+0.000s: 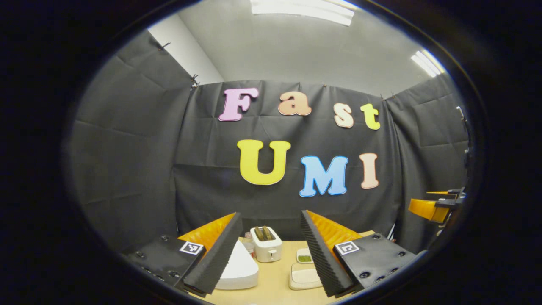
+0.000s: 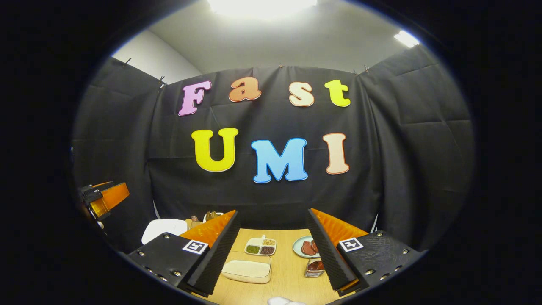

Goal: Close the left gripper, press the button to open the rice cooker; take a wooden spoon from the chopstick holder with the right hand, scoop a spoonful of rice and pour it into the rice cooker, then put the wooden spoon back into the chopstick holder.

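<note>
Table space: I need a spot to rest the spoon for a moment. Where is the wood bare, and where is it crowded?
Bare wood lies between the white rice cooker and the flat cream dish, in front of the toaster. In the right gripper view another strip runs between that dish and the plate of meat. The far edge is crowded: toaster, divided dish, plate.

Table past my jaws

Between my left jaws: toaster (image 1: pixel 266 249) behind, rice cooker (image 1: pixel 238 267) nearer left, rice dish (image 1: pixel 305 277) nearer right.
</note>
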Available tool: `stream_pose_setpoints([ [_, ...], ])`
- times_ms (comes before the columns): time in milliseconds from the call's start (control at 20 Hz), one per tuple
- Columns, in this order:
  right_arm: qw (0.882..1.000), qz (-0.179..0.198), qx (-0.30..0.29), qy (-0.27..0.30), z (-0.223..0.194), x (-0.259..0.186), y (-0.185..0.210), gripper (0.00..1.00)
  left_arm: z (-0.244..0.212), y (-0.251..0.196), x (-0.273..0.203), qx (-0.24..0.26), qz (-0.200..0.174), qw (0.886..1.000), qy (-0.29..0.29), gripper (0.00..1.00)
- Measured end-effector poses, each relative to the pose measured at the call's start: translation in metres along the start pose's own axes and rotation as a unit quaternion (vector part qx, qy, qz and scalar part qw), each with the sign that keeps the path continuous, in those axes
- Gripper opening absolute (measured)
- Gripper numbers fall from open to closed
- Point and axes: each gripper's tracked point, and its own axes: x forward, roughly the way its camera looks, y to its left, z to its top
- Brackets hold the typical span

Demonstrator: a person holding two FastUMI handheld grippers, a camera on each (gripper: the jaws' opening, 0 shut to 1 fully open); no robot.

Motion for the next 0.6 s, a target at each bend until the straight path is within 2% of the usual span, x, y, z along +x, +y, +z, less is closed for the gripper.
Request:
stream_pose_setpoints([
  [50, 1.0, 0.0, 0.001, 0.0, -0.0006, -0.0001, 0.0, 0.96, -0.0015, 0.001, 0.001, 0.003, 0.001, 1.0, 0.001, 0.94],
  [600, 1.0, 0.001, 0.003, 0.002, 0.0007, -0.0037, 0.0039, 0.96, -0.0043, 0.0047, -0.001, 0.008, 0.0, 1.0, 0.004, 0.94],
])
